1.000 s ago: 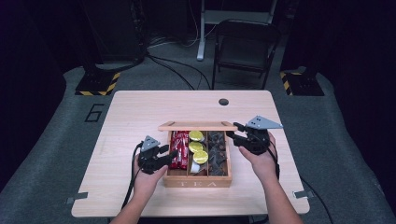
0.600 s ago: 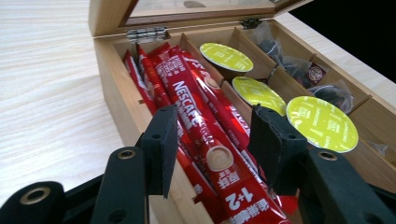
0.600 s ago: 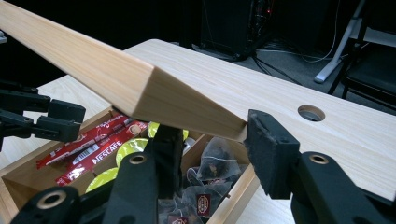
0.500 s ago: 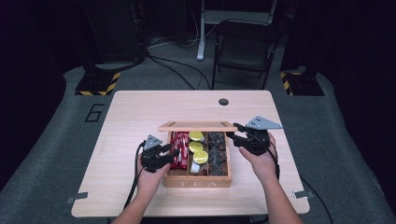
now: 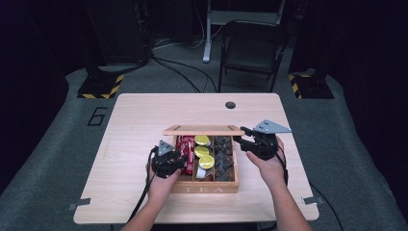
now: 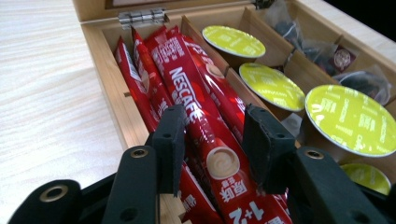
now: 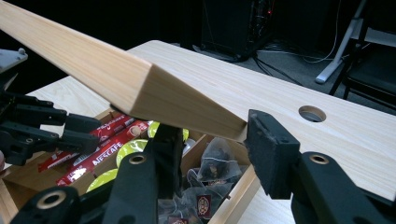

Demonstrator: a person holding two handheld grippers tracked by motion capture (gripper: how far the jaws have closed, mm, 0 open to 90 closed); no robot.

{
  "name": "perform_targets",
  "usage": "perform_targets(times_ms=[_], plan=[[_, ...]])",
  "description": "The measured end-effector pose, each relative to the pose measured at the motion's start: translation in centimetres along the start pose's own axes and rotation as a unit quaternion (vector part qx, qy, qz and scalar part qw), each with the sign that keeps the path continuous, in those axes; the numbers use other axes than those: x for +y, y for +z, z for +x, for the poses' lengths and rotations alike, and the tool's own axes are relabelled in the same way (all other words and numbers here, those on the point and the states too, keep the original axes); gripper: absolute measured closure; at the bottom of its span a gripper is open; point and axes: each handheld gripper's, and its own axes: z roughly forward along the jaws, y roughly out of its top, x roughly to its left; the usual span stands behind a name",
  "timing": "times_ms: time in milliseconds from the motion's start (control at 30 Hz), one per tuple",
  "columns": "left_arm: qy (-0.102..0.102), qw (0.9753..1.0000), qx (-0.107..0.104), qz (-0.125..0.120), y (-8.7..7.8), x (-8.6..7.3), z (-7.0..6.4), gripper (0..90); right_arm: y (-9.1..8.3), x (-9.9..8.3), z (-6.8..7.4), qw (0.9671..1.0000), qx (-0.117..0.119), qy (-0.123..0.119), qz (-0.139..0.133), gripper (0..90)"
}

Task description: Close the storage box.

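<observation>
An open wooden tea box [image 5: 204, 187] sits mid-table with its lid [image 5: 202, 130] raised at the back. The left compartment holds red Nescafe sachets [image 6: 187, 84], the middle one yellow-green capsules [image 6: 273, 86], the right one dark tea bags [image 6: 336, 56]. My left gripper [image 6: 212, 126] is open, jaws low in the left compartment on either side of one sachet without pinching it. It reaches in over the box's left wall [image 5: 179, 160]. My right gripper [image 5: 240, 137] holds the lid's right corner [image 7: 187, 107], one jaw under it and the other against its end.
The box stands on a light wooden table [image 5: 139, 125] with a round cable hole [image 5: 230, 105] near the far edge. A folding chair [image 5: 252, 45] and cables are on the floor beyond. Bare tabletop lies left and right of the box.
My left gripper has shifted slightly right, further over the sachets in the box. The right gripper and the lid have stayed put.
</observation>
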Motion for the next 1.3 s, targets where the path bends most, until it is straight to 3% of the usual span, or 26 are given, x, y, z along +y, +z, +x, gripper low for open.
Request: perform_targets(times_ms=[233, 367, 533, 1300], plan=[[0.011, 0.9998, 0.015, 0.007, -0.2, 0.0, 0.0, 65.8, 0.0, 0.0, 0.0, 1.0, 0.001, 0.0, 0.001, 56.6], [-0.003, 1.0, 0.008, 0.004, -0.3, 0.1, 0.1, 73.3, 0.0, 0.0, 0.0, 1.0, 0.001, 0.0, 0.001, 56.5], [0.004, 1.0, 0.0, 0.004, -0.7, 0.2, 0.3, 77.5, 0.0, 0.0, -0.1, 1.0, 0.003, -0.001, 0.001, 56.4], [0.009, 0.9996, -0.027, -0.002, -4.0, 0.5, 0.8, 82.2, 0.1, 0.0, -0.1, 1.0, 0.004, 0.001, -0.001, 56.4]])
